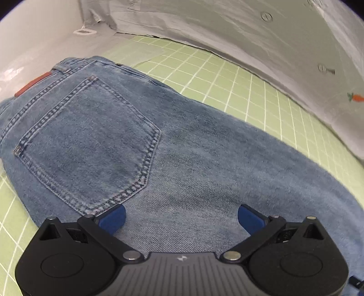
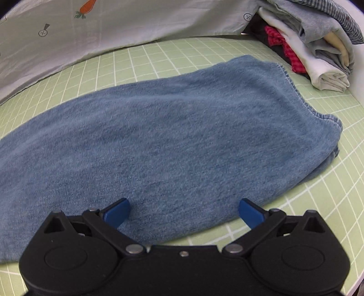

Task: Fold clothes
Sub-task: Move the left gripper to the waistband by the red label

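Observation:
A pair of blue jeans (image 1: 182, 159) lies flat on the green grid mat (image 1: 227, 77), folded lengthwise with a back pocket (image 1: 91, 145) facing up and the waistband with a brown patch (image 1: 31, 84) at the far left. My left gripper (image 1: 181, 218) is open, just above the denim below the pocket. In the right wrist view the leg part of the jeans (image 2: 170, 141) runs to the hem (image 2: 318, 113) at the right. My right gripper (image 2: 183, 213) is open over the near edge of the leg, holding nothing.
A pile of folded clothes (image 2: 318, 45) sits at the far right on the mat (image 2: 329, 205). A white cloth backdrop with a carrot print (image 2: 87, 6) hangs behind the mat; it also shows in the left wrist view (image 1: 227, 27).

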`<action>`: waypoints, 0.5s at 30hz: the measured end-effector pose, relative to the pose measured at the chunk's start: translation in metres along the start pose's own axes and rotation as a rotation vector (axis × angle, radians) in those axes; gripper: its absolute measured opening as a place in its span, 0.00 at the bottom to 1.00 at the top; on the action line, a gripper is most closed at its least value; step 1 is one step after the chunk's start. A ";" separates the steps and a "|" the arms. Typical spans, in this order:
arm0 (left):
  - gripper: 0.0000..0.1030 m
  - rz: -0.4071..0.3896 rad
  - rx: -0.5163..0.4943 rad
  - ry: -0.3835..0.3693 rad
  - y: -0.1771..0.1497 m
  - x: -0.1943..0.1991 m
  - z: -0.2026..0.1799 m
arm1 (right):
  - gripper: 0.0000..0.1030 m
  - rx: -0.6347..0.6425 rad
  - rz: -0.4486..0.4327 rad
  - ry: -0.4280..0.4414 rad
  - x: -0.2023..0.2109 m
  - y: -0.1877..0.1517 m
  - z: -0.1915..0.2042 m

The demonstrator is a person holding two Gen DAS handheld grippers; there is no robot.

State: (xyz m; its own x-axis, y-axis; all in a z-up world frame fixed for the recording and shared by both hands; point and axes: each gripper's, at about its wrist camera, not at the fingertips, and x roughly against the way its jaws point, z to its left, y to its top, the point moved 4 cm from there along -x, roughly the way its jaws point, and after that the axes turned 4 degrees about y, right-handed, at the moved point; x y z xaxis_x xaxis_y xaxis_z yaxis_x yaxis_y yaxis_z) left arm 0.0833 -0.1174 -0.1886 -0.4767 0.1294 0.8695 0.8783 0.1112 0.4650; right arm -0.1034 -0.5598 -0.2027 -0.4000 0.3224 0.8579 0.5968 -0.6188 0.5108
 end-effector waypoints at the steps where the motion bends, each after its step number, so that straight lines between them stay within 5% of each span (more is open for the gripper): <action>1: 1.00 -0.021 0.040 -0.002 0.004 0.006 0.011 | 1.00 -0.011 0.005 0.006 0.000 0.000 0.000; 8: 1.00 -0.148 0.305 0.069 0.019 0.054 0.092 | 1.00 -0.055 0.052 0.010 -0.003 0.006 0.001; 15: 1.00 -0.195 0.397 0.170 0.037 0.046 0.153 | 1.00 -0.093 0.068 -0.020 -0.006 0.007 0.004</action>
State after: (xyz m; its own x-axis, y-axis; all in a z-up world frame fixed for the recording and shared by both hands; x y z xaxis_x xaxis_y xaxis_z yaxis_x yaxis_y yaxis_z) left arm 0.0884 0.0433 -0.1565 -0.5894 -0.0912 0.8027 0.6754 0.4895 0.5516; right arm -0.0944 -0.5634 -0.2043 -0.3457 0.2911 0.8920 0.5545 -0.7035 0.4445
